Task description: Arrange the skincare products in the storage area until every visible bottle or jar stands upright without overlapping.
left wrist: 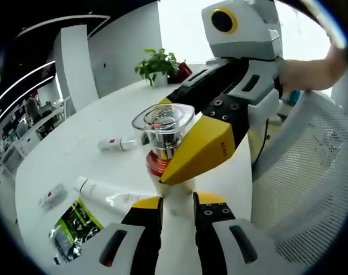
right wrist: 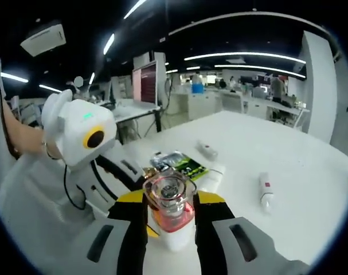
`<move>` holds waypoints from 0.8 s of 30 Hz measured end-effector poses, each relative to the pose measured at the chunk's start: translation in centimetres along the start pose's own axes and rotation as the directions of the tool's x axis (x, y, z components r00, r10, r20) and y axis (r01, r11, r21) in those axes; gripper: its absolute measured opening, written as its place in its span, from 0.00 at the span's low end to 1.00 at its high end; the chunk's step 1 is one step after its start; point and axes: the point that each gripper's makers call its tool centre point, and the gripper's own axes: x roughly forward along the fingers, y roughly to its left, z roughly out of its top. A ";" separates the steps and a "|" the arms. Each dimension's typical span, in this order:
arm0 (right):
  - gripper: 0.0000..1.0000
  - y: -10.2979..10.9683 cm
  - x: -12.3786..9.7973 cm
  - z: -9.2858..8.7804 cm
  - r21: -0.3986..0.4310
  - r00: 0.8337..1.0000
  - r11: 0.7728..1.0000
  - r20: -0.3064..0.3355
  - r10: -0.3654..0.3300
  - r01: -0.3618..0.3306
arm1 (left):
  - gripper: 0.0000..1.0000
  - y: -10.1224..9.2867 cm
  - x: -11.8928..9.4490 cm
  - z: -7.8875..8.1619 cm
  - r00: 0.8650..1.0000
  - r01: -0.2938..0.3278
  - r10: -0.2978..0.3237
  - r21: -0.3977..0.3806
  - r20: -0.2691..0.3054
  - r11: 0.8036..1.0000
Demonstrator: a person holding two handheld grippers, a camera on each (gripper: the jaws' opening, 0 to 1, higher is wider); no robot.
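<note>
Between both sets of yellow-black jaws, mid-frame in each view: bottle [left wrist: 167, 150] w/ clear faceted cap, red band under cap, white body below. Left gripper [left wrist: 178, 213] closed on lower white body of bottle, jaws rising from bottom of left gripper view, narrow gap w/ bottle filling it. Right gripper [right wrist: 169, 213] closed round upper part of same bottle near red band, cap poking up between jaw tips in right gripper view; same gripper entering left gripper view from upper right, yellow jaw pressed against cap and red band. Bottle upright relative to left jaws, held above white bench [left wrist: 99, 123]; contact w/ bench surface can't tell. On bench in left gripper view: white tube [left wrist: 108, 196] lying flat just left of left jaws, green-black sachet [left wrist: 73, 229] lying beside it nearer bottom edge, small white tube w/ red mark [left wrist: 117, 144] lying flat farther back, small flat packet [left wrist: 52, 195] near left edge. Potted plant [left wrist: 157, 65] at far end of bench, red item just beside it. White mesh chair back [left wrist: 308, 172] at right. Hand [left wrist: 305, 71] on right gripper's body at upper right. Same tubes and sachet lying flat behind and right of bottle in right gripper view, well apart from each other; office desks and ceiling strip lights beyond.
</note>
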 end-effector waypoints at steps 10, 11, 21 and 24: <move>0.30 -1.1 -0.2 0.0 -0.024 0.999 0.999 0.008 0.033 -0.032 | 0.18 0.5 -0.2 -0.1 1.000 -0.010 0.010 -0.036 0.003 0.999; 0.30 -1.3 -0.2 0.1 -0.027 0.999 0.999 0.008 0.034 -0.034 | 0.18 0.5 -0.2 0.0 1.000 -0.010 0.010 -0.036 0.004 0.999; 0.30 -3.8 -0.4 0.2 -0.038 0.999 0.999 0.015 0.037 -0.036 | 0.18 0.7 -0.3 0.2 1.000 -0.014 0.015 -0.042 0.007 0.999; 0.30 -4.4 -0.4 0.3 -0.038 0.999 0.999 0.021 0.035 -0.035 | 0.18 0.7 -0.3 0.2 1.000 -0.015 0.015 -0.043 0.007 0.999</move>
